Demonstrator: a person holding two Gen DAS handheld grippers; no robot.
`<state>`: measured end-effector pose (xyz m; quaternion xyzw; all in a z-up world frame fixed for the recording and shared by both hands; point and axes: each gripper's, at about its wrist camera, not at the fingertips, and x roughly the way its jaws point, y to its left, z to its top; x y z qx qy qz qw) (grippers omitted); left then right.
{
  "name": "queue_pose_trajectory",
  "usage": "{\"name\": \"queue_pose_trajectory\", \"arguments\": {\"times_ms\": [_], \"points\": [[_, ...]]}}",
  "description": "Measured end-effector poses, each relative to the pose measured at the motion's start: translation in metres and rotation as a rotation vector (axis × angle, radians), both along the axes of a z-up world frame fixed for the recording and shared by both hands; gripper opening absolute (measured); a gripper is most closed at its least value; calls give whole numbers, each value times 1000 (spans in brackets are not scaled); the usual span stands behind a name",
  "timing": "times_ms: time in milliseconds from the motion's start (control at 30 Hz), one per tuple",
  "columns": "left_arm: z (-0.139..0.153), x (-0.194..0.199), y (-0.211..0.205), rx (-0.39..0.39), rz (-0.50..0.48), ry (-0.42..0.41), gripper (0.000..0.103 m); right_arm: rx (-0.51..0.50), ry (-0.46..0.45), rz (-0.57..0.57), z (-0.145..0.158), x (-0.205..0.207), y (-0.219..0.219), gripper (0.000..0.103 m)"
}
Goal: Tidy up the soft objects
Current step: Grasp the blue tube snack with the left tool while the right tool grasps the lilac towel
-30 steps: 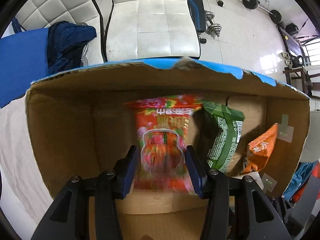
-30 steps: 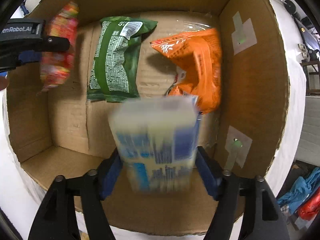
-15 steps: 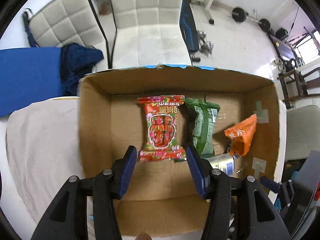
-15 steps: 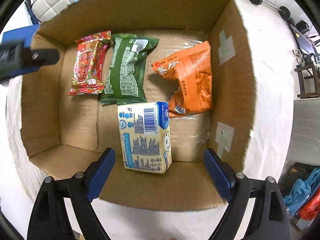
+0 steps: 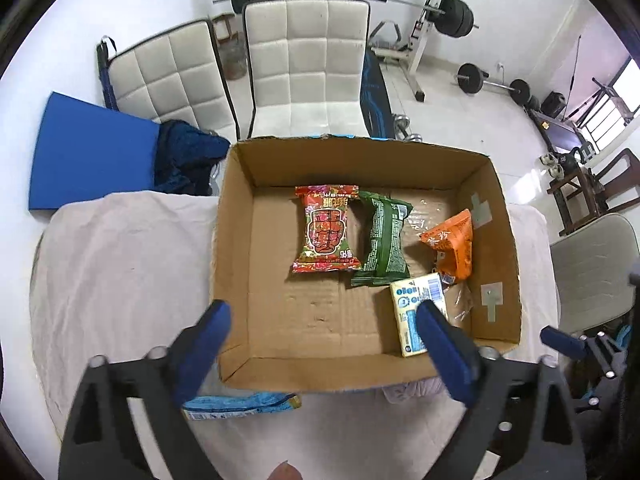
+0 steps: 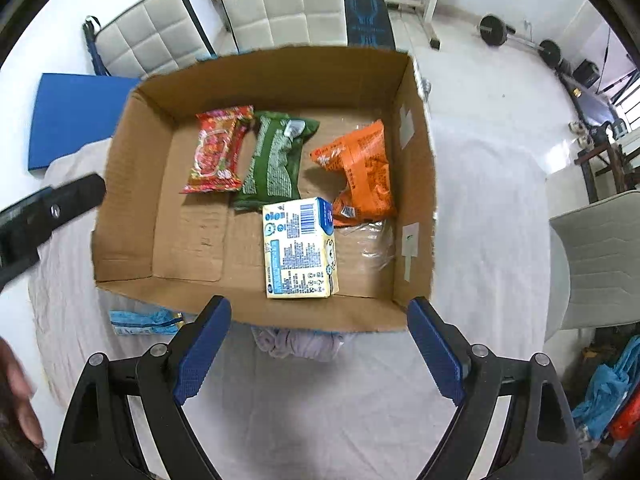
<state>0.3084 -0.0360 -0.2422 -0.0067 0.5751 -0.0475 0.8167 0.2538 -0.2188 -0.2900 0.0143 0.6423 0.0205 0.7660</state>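
An open cardboard box [image 5: 232,264] [image 6: 132,184] stands on a cloth-covered table. In it lie a red snack pack [image 5: 326,229] [image 6: 216,150], a green pack [image 5: 382,236] [image 6: 276,160], an orange pack [image 5: 454,242] [image 6: 362,172] and a yellow tissue pack [image 5: 416,312] [image 6: 298,248]. My left gripper [image 5: 322,354] is open and empty above the box's near edge. My right gripper [image 6: 318,354] is open and empty, just outside the near wall. A blue pack [image 5: 240,403] [image 6: 142,322] and a lilac cloth [image 6: 298,344] lie on the table by the box.
White padded chairs [image 5: 306,64] stand behind the table, with a blue mat [image 5: 90,156] and dark garment [image 5: 182,156] to the left. Weights and a barbell rack [image 5: 444,12] are at the back. A grey chair [image 6: 600,260] stands at the right.
Both grippers let go of their packs, the red pack and the tissue pack, opened wide and pulled back up and out of the box. Both packs now lie on the box floor.
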Motion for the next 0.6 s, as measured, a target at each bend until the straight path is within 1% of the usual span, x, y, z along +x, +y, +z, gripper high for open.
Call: {"name": "queue_pose_trajectory", "arguments": {"times_ms": [100, 167, 200, 233, 367, 467, 567, 600], "points": [[5, -15, 0, 6, 6, -21, 100, 3, -52, -12, 18, -13, -2, 92], [8, -24, 2, -4, 17, -34, 100, 10, -81, -20, 27, -21, -2, 92], [10, -28, 3, -13, 25, -42, 100, 20, -93, -25, 31, -24, -3, 99], [11, -31, 5, -19, 31, -50, 100, 31, -101, -30, 35, -28, -5, 103], [15, -46, 15, -5, 54, -73, 103, 62, -130, -54, 42, -39, -11, 103], [9, -56, 26, 20, 70, -64, 103, 67, -121, -81, 36, -49, -17, 103], [-7, -66, 38, 38, 81, -21, 103, 95, -57, -116, 11, -62, -23, 103], [-15, -69, 43, 43, 88, 0, 103, 96, -26, -119, -2, -67, -23, 103]]}}
